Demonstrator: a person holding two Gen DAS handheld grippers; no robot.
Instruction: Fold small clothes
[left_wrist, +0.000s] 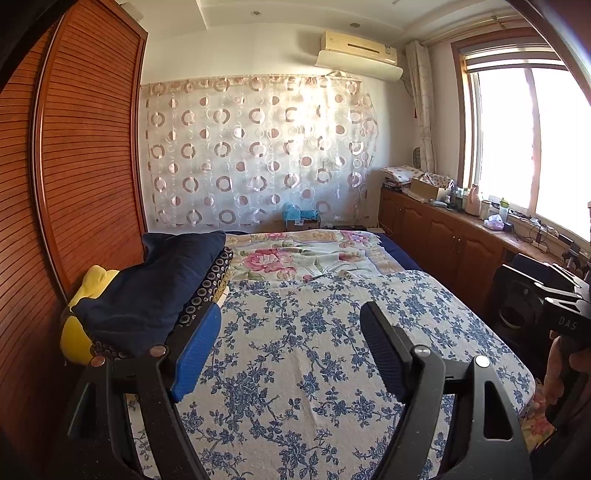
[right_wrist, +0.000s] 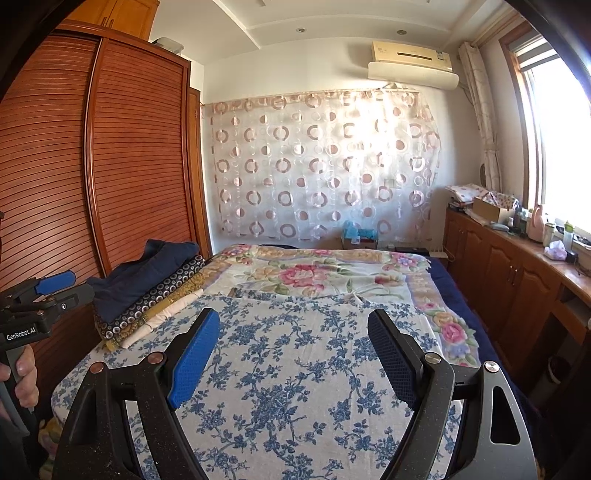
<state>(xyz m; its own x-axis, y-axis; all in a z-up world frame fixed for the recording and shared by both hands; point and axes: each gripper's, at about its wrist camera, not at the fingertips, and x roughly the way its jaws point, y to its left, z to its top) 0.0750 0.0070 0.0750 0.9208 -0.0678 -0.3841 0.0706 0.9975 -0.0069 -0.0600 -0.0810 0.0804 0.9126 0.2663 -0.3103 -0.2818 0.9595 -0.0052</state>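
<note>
A stack of folded clothes (right_wrist: 151, 291) lies on the left side of the bed, a dark navy piece (left_wrist: 147, 288) on top, then a dotted dark one, a mustard one and a white one. A yellow item (left_wrist: 79, 332) lies beside the stack in the left wrist view. My left gripper (left_wrist: 291, 350) is open and empty above the blue-flowered white cloth (left_wrist: 314, 350), just right of the stack. My right gripper (right_wrist: 291, 354) is open and empty above the same cloth (right_wrist: 295, 369). The left gripper also shows at the left edge of the right wrist view (right_wrist: 55, 288).
A rose-patterned sheet (right_wrist: 317, 273) covers the far half of the bed. A slatted wooden wardrobe (right_wrist: 110, 166) stands close on the left. A low wooden cabinet (right_wrist: 517, 273) with bottles and boxes runs under the window on the right. A circle-patterned curtain hangs on the far wall.
</note>
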